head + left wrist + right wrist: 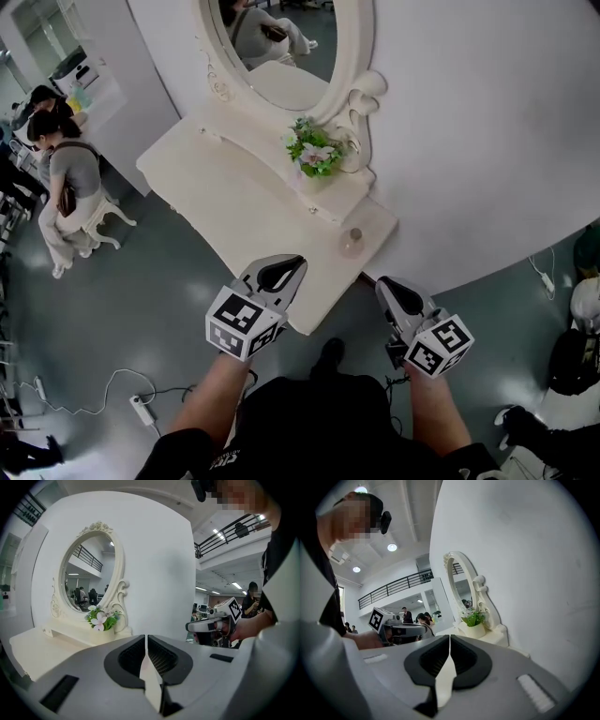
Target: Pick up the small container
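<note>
The small container (352, 242), a clear little jar with a lid, stands near the right end of the white dressing table (225, 192). My left gripper (280, 272) hovers over the table's front edge, left of and nearer than the jar, with its jaws shut and empty (146, 641). To the jar's lower right, my right gripper (394, 292) is held off the table over the floor, also shut on nothing (449, 641). Neither gripper view shows the jar. Each gripper shows in the other's view: the right gripper (213, 621) and the left gripper (393, 630).
A pot of flowers (315, 156) stands by the oval mirror (281, 52) at the table's back, against the white wall. A person sits on a stool (67, 202) to the left. A power strip with its cable (141, 405) lies on the floor.
</note>
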### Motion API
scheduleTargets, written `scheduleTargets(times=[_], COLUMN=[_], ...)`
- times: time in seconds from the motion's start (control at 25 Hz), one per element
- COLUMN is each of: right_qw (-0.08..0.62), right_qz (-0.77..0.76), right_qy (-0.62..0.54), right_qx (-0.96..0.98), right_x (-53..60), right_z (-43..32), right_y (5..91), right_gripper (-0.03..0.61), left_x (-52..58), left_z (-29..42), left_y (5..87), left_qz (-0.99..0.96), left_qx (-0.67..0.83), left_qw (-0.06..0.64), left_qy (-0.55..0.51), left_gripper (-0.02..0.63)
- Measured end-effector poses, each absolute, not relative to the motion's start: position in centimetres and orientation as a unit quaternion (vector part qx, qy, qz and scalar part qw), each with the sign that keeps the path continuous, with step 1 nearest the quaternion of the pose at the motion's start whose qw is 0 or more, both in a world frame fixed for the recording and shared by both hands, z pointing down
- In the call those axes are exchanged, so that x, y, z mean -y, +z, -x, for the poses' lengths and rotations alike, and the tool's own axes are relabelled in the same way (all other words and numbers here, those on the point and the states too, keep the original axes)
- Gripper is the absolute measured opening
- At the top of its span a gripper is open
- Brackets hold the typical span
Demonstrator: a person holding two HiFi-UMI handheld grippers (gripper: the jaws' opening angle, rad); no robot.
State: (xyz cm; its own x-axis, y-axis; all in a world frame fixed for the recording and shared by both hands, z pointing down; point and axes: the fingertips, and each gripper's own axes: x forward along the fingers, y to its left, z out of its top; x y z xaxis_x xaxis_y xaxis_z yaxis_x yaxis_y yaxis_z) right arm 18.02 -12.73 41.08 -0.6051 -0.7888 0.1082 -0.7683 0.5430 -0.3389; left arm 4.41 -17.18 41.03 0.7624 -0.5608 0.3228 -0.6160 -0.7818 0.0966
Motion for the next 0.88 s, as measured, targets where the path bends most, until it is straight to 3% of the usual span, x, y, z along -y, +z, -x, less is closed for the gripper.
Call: scheduleTargets(times=[0.88], right_qw=[-0.052], right_qz=[0.432], right_qy=[-0.179], right_qx=[-0.882], right_x=[21.6], right_z=[-18.7], right_y=[47.6], right_gripper=[0.097], left_x=[23.2], left_z=[-5.6], left_y=[44.5], left_qz=[-0.925], left_qx=[0.332], left_qw=[0.128], left_qy=[0.134], left_gripper=[0.006])
